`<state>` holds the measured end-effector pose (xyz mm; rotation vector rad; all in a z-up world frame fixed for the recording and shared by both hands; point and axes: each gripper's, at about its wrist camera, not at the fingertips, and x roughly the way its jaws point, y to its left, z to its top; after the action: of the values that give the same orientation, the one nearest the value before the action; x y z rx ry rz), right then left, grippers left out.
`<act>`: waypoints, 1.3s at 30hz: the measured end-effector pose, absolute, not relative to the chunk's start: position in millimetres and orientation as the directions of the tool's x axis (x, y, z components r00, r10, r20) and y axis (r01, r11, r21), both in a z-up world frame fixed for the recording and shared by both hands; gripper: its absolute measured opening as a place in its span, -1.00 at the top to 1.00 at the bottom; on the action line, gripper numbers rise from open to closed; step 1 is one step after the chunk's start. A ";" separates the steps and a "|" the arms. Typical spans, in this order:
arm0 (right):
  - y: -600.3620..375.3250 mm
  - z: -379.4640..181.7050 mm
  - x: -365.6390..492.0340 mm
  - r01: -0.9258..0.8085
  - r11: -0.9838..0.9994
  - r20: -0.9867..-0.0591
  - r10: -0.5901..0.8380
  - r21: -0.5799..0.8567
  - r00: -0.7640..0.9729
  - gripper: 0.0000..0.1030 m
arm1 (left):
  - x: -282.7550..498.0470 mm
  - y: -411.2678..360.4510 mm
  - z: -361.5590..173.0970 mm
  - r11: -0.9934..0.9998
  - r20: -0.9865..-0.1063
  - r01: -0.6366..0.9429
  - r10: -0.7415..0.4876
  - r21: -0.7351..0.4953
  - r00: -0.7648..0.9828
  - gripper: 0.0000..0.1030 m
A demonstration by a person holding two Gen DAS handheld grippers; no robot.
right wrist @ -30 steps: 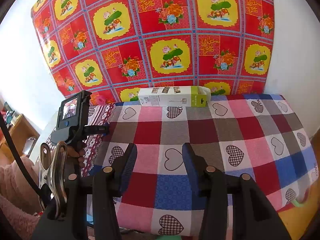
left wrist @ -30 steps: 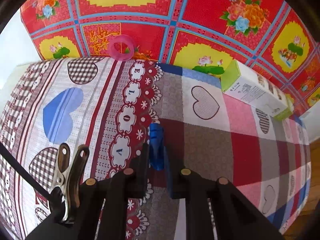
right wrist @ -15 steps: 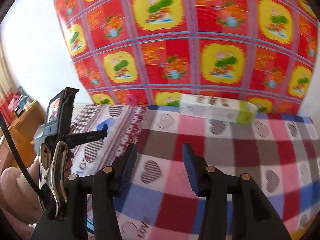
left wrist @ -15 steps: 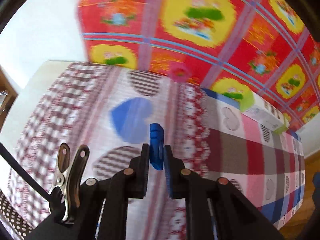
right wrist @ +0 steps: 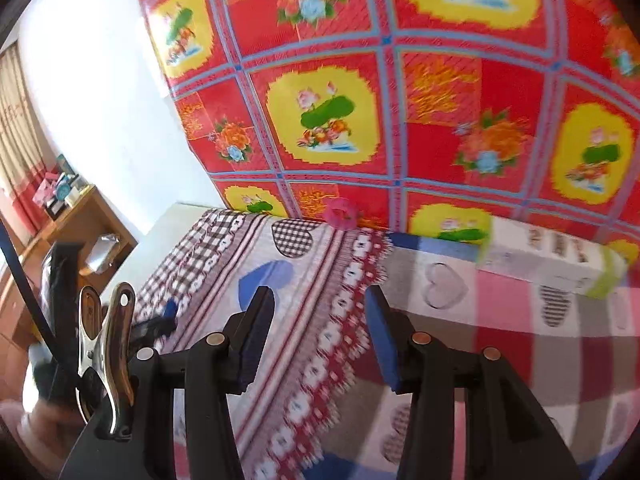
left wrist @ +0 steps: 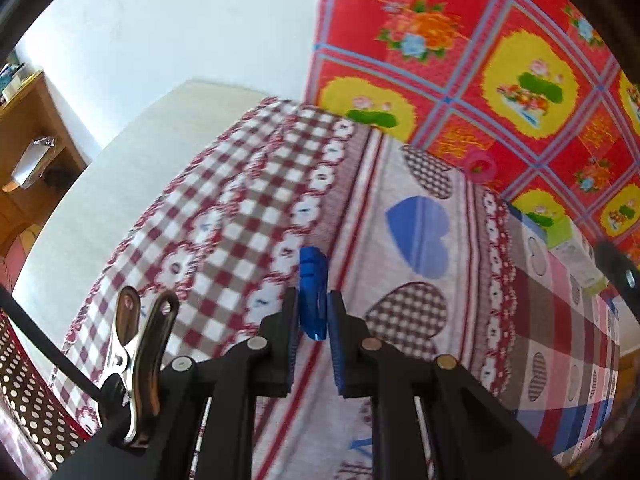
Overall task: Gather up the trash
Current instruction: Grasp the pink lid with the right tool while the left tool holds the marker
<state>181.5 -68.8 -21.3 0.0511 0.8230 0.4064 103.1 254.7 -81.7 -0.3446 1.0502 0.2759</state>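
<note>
My left gripper (left wrist: 313,300) is shut on a small blue plastic piece (left wrist: 313,280), which stands on edge between the pads above the checked cloth (left wrist: 240,232). In the right wrist view that gripper (right wrist: 160,322) shows blurred at the left, with the blue piece (right wrist: 171,307) at its tip. My right gripper (right wrist: 318,300) hangs open over the heart-patterned cloth (right wrist: 312,264) with nothing between its fingers. A pink ring (left wrist: 480,166) (right wrist: 341,214) lies at the back by the red flowered wall sheet. A long white and green box (right wrist: 552,264) (left wrist: 568,240) lies at the back right.
The cloth ends at the left on a bare white tabletop (left wrist: 120,168). Beyond it stands a wooden shelf unit (left wrist: 28,152) (right wrist: 80,216) with small items. The red and yellow flowered sheet (right wrist: 400,100) closes the back.
Both grippers have swung left along the table, from the plaid part to the checked and striped part. The left one still holds the blue piece. The box has slid toward the right edge of both views.
</note>
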 end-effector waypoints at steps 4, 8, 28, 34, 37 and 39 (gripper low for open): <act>-59.8 -38.5 214.6 -0.302 0.931 -0.708 0.355 0.206 0.611 0.06 | 95.9 266.8 -87.7 0.907 -0.883 -0.393 0.054 -0.152 0.467 0.72; -51.7 -55.0 242.4 -0.278 0.944 -0.703 0.320 0.179 0.635 -0.06 | 93.4 271.2 -92.3 0.905 -0.884 -0.395 0.049 -0.157 0.464 0.72; -41.7 -112.7 338.2 -0.132 0.985 -0.754 0.169 0.109 0.634 -0.12 | 100.7 286.9 -106.1 0.903 -0.890 -0.387 0.010 -0.189 0.456 0.72; -45.0 -119.0 346.9 -0.116 0.989 -0.759 0.144 0.091 0.635 -0.12 | 100.9 285.8 -104.6 0.913 -0.889 -0.364 0.001 -0.186 0.458 0.72; -42.0 -121.7 344.8 -0.123 0.990 -0.758 0.137 0.076 0.638 0.07 | 102.7 284.0 -104.8 0.916 -0.889 -0.354 -0.008 -0.190 0.457 0.72; -46.7 -119.7 336.8 -0.124 0.989 -0.757 0.145 0.085 0.637 0.14 | 103.3 282.4 -104.3 0.918 -0.888 -0.344 -0.017 -0.195 0.459 0.72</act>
<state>336.8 -46.7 -119.7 0.0257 0.8671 0.1538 103.3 282.4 -104.3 -0.3738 1.0815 0.2074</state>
